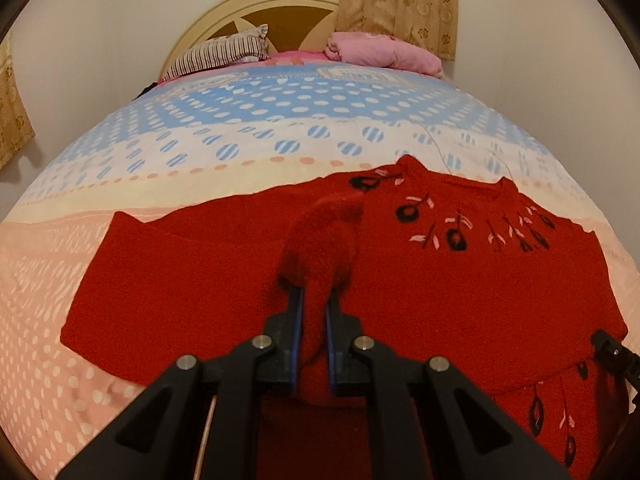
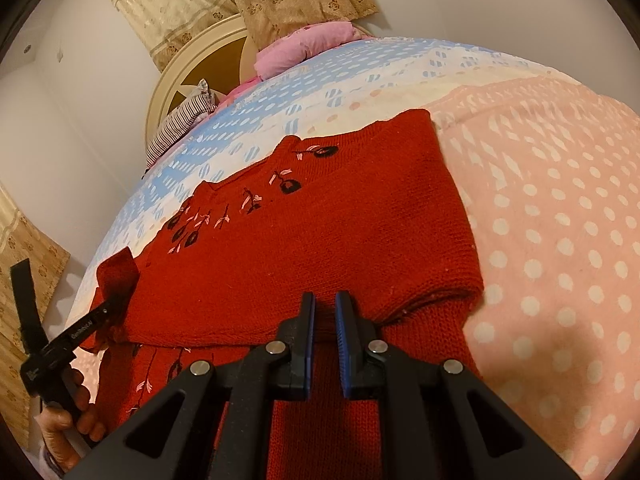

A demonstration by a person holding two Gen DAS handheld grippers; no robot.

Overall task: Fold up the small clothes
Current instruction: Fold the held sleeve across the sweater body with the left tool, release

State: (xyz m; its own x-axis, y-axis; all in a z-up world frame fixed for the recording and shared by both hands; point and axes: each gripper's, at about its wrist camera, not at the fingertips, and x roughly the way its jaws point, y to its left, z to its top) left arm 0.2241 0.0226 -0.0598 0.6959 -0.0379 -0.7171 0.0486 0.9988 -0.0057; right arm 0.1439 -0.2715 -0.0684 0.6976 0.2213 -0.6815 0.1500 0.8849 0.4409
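Observation:
A red knitted sweater (image 1: pixel 460 292) with black and pink flower embroidery lies on the bed, one sleeve folded across its body. My left gripper (image 1: pixel 314 292) is shut on a bunched fold of the red sweater and lifts it a little. In the right wrist view the same sweater (image 2: pixel 320 240) lies spread, and the left gripper (image 2: pixel 108 312) shows at its left edge with red cloth in it. My right gripper (image 2: pixel 325 300) sits low over the sweater's near folded edge, jaws a narrow gap apart with no cloth between them.
The bed has a dotted pink, cream and blue cover (image 1: pixel 200 128). A striped pillow (image 1: pixel 224 52) and a pink blanket (image 1: pixel 380 50) lie at the round headboard (image 1: pixel 280 4). Curtains (image 1: pixel 400 0) hang behind. The bed's pink part (image 2: pixel 560 240) stretches right of the sweater.

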